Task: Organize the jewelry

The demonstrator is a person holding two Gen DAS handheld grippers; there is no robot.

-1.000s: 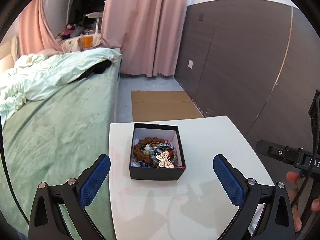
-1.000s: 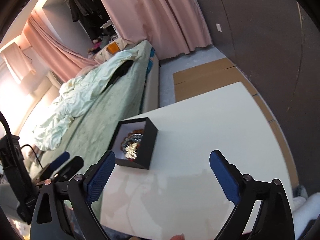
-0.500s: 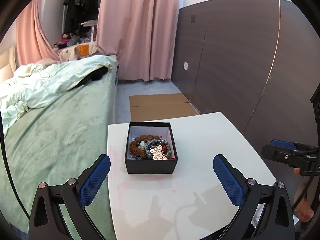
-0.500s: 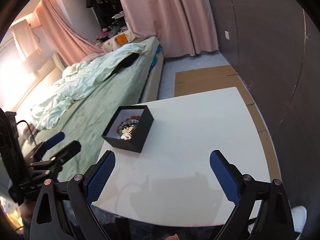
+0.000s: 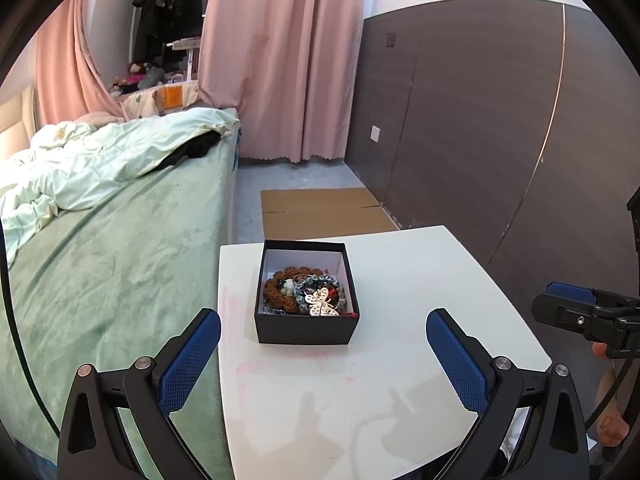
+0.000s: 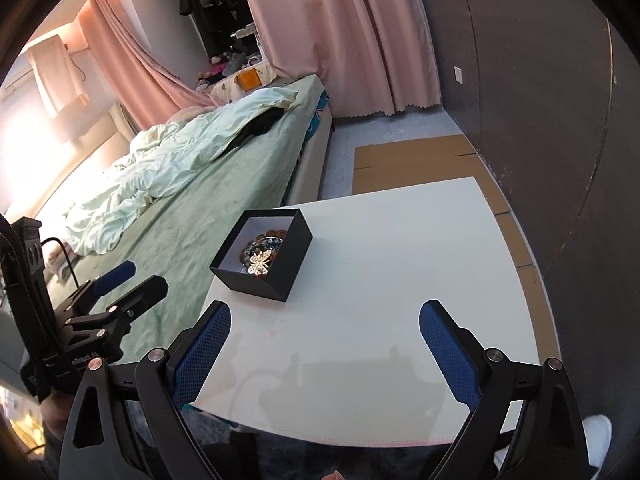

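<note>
So the open black cardboard box [image 5: 307,292] heaped with beaded bracelets sits dead centre in the left wrist view, straight ahead of the left gripper [image 5: 322,354]. In the right wrist view it's off left of the right gripper [image 6: 325,346]. Both are spread wide and empty, so left looks nearer.

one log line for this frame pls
left gripper: open, empty | right gripper: open, empty | black box: on white table, holds jewelry | contact: none

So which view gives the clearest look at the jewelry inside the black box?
The left wrist view: it looks squarely into the black box, showing the jewelry almost whole. The right wrist view sees the box cornerwise, farther off, its wall hiding some.
</note>
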